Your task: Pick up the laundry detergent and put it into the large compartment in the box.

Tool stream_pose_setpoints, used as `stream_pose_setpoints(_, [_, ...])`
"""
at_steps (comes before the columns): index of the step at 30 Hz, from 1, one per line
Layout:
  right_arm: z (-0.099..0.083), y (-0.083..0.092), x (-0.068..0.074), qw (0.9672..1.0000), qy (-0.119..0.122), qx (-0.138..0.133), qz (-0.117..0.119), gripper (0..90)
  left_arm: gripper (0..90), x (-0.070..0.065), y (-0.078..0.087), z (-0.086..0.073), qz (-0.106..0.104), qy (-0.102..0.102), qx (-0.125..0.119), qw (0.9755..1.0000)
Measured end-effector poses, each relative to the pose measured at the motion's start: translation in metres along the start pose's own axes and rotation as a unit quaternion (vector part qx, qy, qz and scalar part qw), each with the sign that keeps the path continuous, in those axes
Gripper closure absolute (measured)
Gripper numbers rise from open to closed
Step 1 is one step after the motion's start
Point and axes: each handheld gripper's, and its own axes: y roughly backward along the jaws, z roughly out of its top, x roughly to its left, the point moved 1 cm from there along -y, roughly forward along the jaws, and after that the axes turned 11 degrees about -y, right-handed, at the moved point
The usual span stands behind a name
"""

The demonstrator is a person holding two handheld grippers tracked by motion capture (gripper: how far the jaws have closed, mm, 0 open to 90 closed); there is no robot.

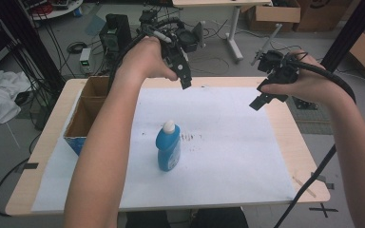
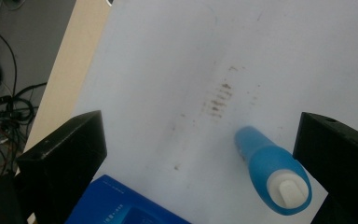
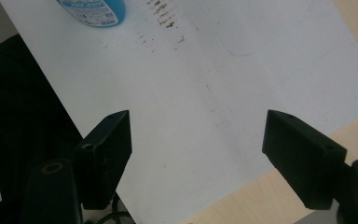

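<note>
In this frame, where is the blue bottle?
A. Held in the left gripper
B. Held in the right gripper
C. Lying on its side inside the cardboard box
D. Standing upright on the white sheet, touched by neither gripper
D: the blue bottle stands upright on the white sheet, while the left gripper and right gripper are both raised above the table with their jaws open and nothing between them.

The blue bottle (image 3: 93, 11) carries a label with small white print (too blurred to read); no other text is legible.
</note>
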Motion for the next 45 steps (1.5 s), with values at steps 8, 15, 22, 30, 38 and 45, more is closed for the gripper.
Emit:
stream_pose_setpoints(8, [-0.002, -0.001, -0.002, 1.0000, -0.005, 0.001, -0.001, 24.1, 3.4, -0.004, 0.008, -0.003, 0.000, 0.008, -0.005, 1.0000])
stream_pose_setpoints(15, [-0.005, 0.000, -0.003, 0.9999, -0.010, -0.001, -0.002, 24.0, 3.6, -0.015, 0.018, -0.006, 0.003, 0.024, -0.011, 0.9997])
stream_pose_setpoints(22, [-0.007, -0.002, 0.000, 1.0000, -0.006, -0.004, -0.001, 24.1, 3.7, -0.029, 0.028, -0.020, 0.014, 0.044, -0.018, 0.9988])
stream_pose_setpoints(30, [-0.008, -0.005, 0.002, 1.0000, -0.005, 0.001, 0.000, 24.1, 3.6, -0.043, 0.030, -0.031, 0.011, 0.057, -0.009, 0.9983])
stream_pose_setpoints(38, [-0.007, -0.007, 0.005, 1.0000, -0.003, 0.001, 0.003, 24.0, 3.6, -0.054, 0.029, -0.042, 0.012, 0.077, -0.002, 0.9970])
stream_pose_setpoints(45, [-0.009, -0.008, 0.005, 1.0000, -0.002, -0.003, 0.006, 23.7, 3.6, -0.062, 0.020, -0.045, 0.014, 0.095, 0.003, 0.9954])
